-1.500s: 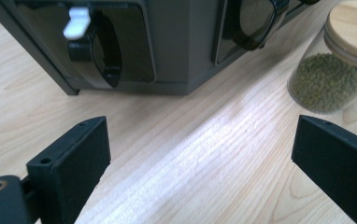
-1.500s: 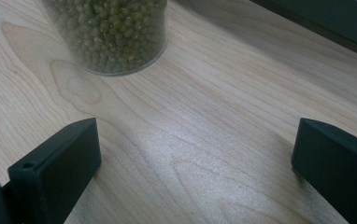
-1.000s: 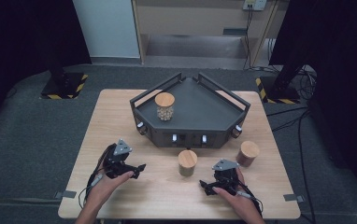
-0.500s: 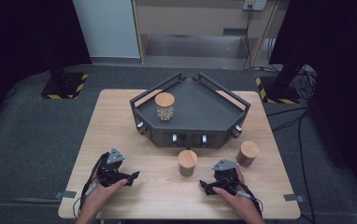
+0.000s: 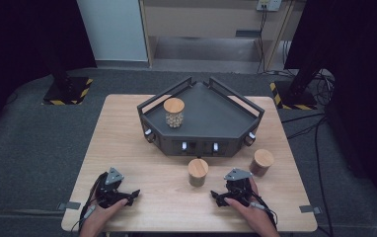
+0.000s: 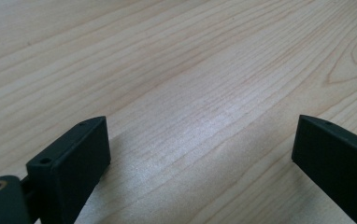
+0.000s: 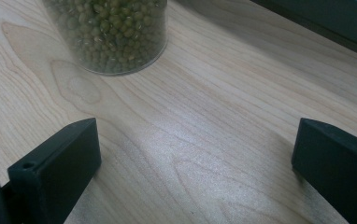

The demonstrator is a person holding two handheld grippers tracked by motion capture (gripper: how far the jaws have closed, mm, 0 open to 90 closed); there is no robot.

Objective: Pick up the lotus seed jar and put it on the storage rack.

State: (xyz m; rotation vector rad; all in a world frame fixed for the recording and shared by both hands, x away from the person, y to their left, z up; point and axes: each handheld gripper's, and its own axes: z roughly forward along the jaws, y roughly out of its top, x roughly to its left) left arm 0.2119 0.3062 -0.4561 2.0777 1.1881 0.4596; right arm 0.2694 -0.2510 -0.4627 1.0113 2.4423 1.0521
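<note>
Glass jar of mung beans (image 7: 109, 32) looks heavy and slick; grip its wall below the wooden lid. Right gripper (image 5: 226, 198) and left gripper (image 5: 125, 196) sit near the table's (image 5: 127, 143) front edge, jaws wide and empty.

No readable text, label or number appears on anything here.

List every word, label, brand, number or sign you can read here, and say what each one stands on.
No text can be read.
Jars: wooden lids and glass carry no label.
Tray: its front shows small pale spots, too small to read as signs.
Floor stands: yellow-black hazard stripes, no words.
Wall socket: too blurred to read.
</note>
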